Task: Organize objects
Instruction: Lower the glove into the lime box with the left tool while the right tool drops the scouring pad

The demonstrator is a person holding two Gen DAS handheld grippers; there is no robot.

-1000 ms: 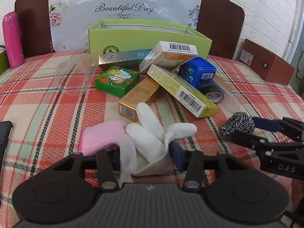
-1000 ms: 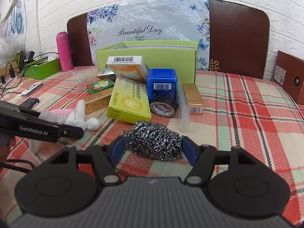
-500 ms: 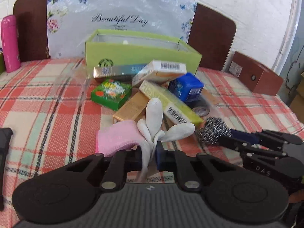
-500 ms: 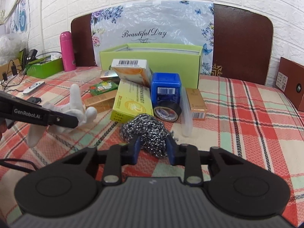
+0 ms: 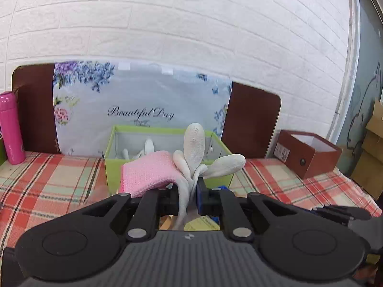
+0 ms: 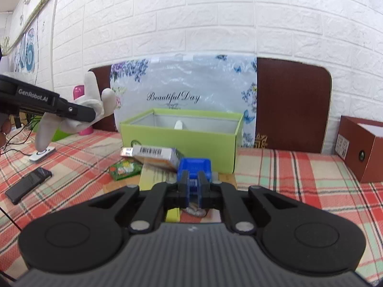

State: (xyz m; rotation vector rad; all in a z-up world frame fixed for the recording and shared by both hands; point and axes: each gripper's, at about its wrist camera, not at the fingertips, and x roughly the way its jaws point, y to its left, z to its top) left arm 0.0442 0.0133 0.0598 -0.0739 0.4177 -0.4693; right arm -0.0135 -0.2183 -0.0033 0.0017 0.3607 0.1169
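Your left gripper (image 5: 187,199) is pinching the white glove (image 5: 194,143) — its jaws are closed down to the thin fold of fabric between them, and the glove's fingers are fanning upward above the tips. The pink cloth (image 5: 148,172) is draping against the glove just left of the tips; whether the jaws have any of it too, I cannot tell. From your left wrist camera both are showing in front of the green box (image 5: 109,167), and the glove's tallest finger is rising past the box's near rim. Inside the box, something white is lying against the back wall. From your right wrist camera, the glove is hanging in the air well to the left of the green box and above the level of its rim.

Your right gripper (image 6: 193,192) is nearly closed, with only a narrow gap between the jaws. Nothing is showing in that gap; a bit of grey is peeking out below the tips, too hidden to name. Just in front of the green box, the blue box (image 6: 195,165) is sitting beyond your right fingertips, with the barcoded carton (image 6: 155,155) beside it to the left and the small green packet (image 6: 124,169) further left. The black phone (image 6: 28,185) is lying well to the left of the green box on the plaid tablecloth (image 6: 299,172).
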